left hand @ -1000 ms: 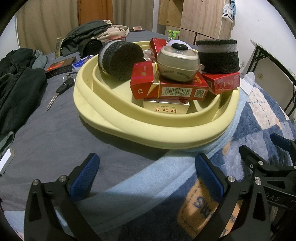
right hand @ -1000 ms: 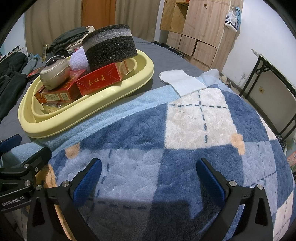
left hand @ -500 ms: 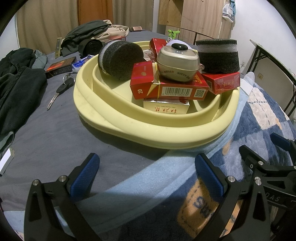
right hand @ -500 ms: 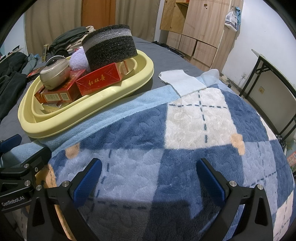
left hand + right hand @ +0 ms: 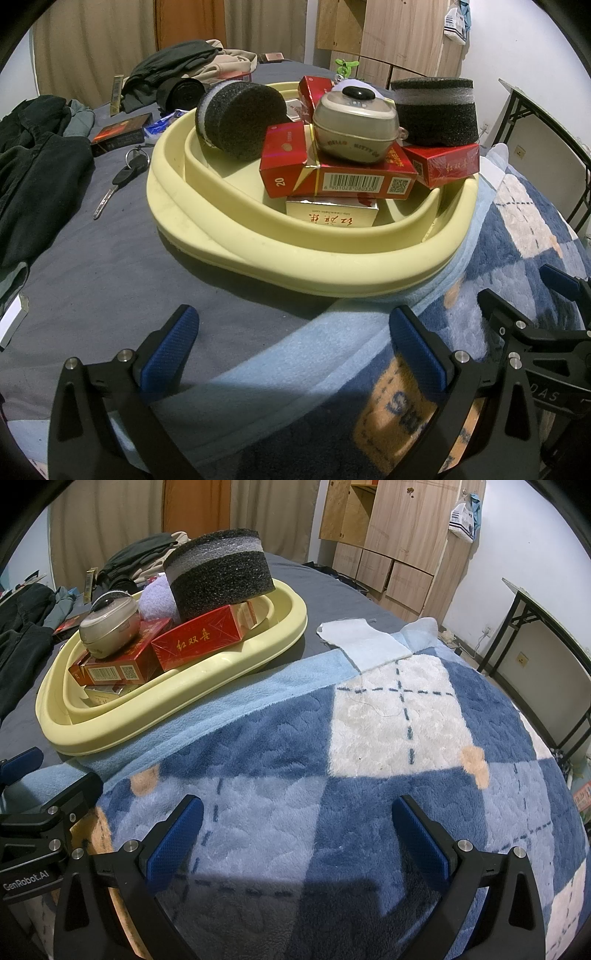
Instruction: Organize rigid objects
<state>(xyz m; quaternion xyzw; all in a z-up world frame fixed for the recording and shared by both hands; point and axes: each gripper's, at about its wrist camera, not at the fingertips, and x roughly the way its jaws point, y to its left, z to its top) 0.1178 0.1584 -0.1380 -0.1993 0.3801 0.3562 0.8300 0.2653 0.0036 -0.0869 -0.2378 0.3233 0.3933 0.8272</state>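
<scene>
A pale yellow tray (image 5: pixel 295 266) sits on the bed and also shows in the right wrist view (image 5: pixel 122 723). It holds red boxes (image 5: pixel 354 181), a cream box (image 5: pixel 332 216), a beige lidded case (image 5: pixel 356 129) and two black foam cylinders (image 5: pixel 240 114) (image 5: pixel 436 110). My left gripper (image 5: pixel 295 350) is open and empty, low in front of the tray. My right gripper (image 5: pixel 295 830) is open and empty over the blue checked blanket (image 5: pixel 369 746), to the right of the tray.
Keys (image 5: pixel 125 177), a dark box (image 5: pixel 118 134) and dark clothes (image 5: pixel 33 158) lie on the grey sheet left of the tray. A white cloth (image 5: pixel 362 638) lies past the blanket. Wooden cabinets (image 5: pixel 391 550) and a folding table (image 5: pixel 546 635) stand at the right.
</scene>
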